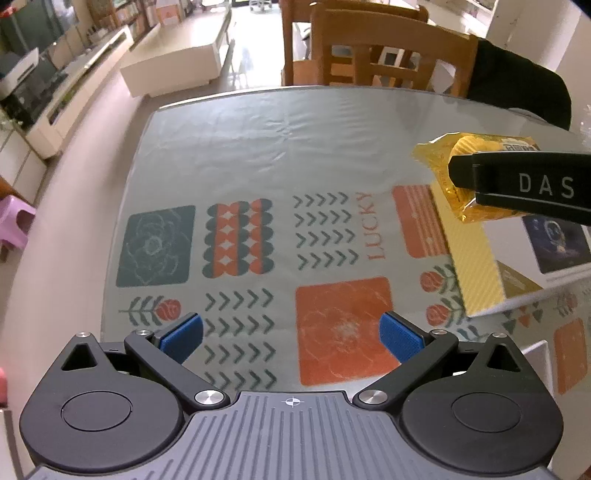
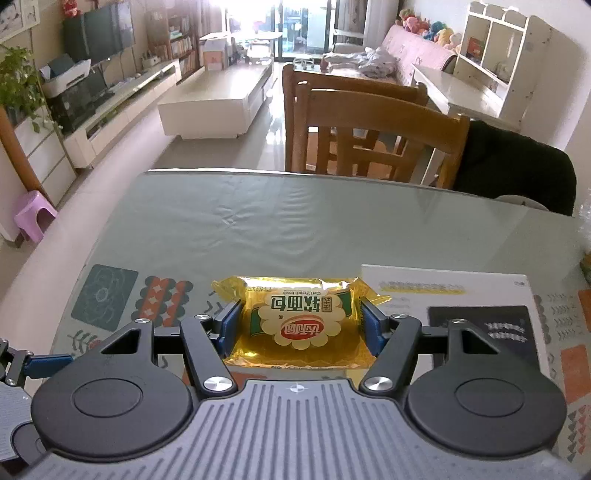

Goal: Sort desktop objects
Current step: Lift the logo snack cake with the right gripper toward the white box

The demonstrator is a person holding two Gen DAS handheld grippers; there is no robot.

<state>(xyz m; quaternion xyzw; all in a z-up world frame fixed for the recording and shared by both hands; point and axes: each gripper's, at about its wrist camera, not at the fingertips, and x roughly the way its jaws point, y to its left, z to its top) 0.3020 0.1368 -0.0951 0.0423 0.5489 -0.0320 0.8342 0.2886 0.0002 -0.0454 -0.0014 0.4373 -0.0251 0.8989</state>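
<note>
right gripper (image 2: 299,325): blue pads clamped on yellow plastic-wrapped bread packet (image 2: 295,321), frame centre | left gripper (image 1: 291,334): wide open, empty, lower centre, above patterned tablecloth (image 1: 258,166)

Two wooden chairs (image 2: 373,125) are seen beyond the bench (image 2: 295,221); a pale floor (image 2: 122,192) is lit from bright windows (image 2: 280,22).

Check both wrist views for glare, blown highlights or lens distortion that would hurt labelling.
Right wrist view: the balcony doorway is blown out white and the table edge bows with fisheye curvature, yet the bread packet in the right claw stays sharp and readable. Left wrist view: the tablecloth shows soft sheen only; the left claw is clear.
</note>
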